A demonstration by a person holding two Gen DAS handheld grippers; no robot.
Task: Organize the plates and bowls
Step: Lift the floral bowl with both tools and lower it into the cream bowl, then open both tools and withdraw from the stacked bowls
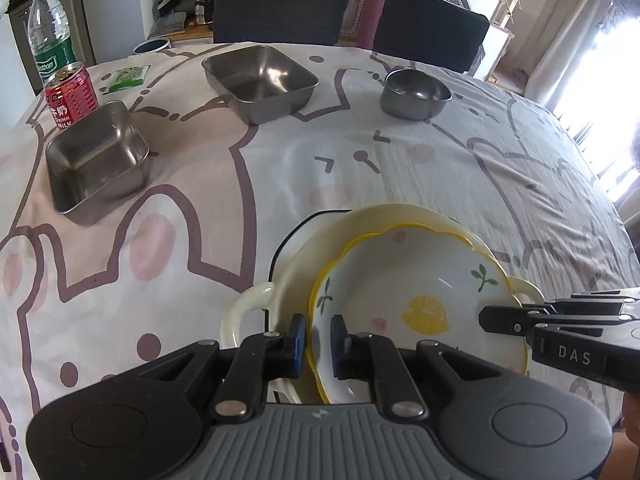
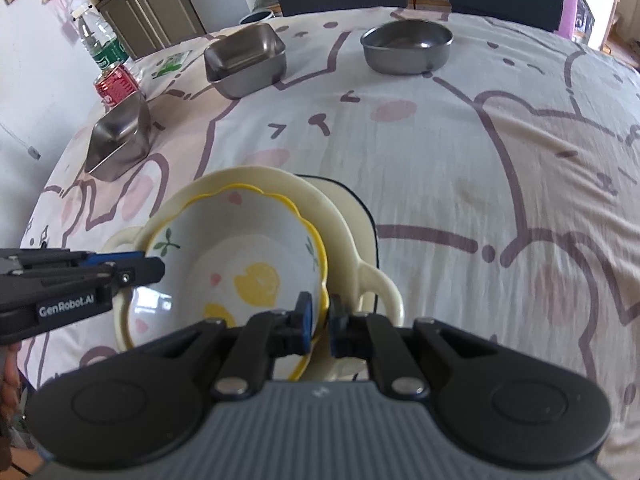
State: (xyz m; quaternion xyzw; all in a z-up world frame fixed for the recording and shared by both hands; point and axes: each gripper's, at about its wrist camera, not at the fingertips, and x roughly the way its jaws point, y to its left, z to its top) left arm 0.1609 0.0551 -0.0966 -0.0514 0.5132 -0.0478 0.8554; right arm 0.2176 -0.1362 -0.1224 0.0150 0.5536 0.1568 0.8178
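A lemon-patterned bowl (image 1: 400,280) (image 2: 224,248) with a wavy yellow rim lies tilted inside a cream two-handled dish (image 1: 248,304) (image 2: 340,220), which rests on a white plate with a dark edge (image 1: 304,226) (image 2: 360,204). My left gripper (image 1: 319,332) is shut on the bowl's left rim, one pad inside and one outside. My right gripper (image 2: 322,312) is shut on the opposite rim in the same way. Each gripper shows in the other's view, the right gripper (image 1: 486,316) and the left gripper (image 2: 156,270), at the bowl's edge. Whether the bowl touches the dish I cannot tell.
Two square steel containers (image 1: 260,76) (image 1: 96,156) and a round steel bowl (image 1: 414,94) stand farther back on the cartoon-print tablecloth. A red can (image 1: 70,96) and a water bottle (image 1: 50,28) stand at the far left. Two dark chairs (image 1: 280,4) line the far edge.
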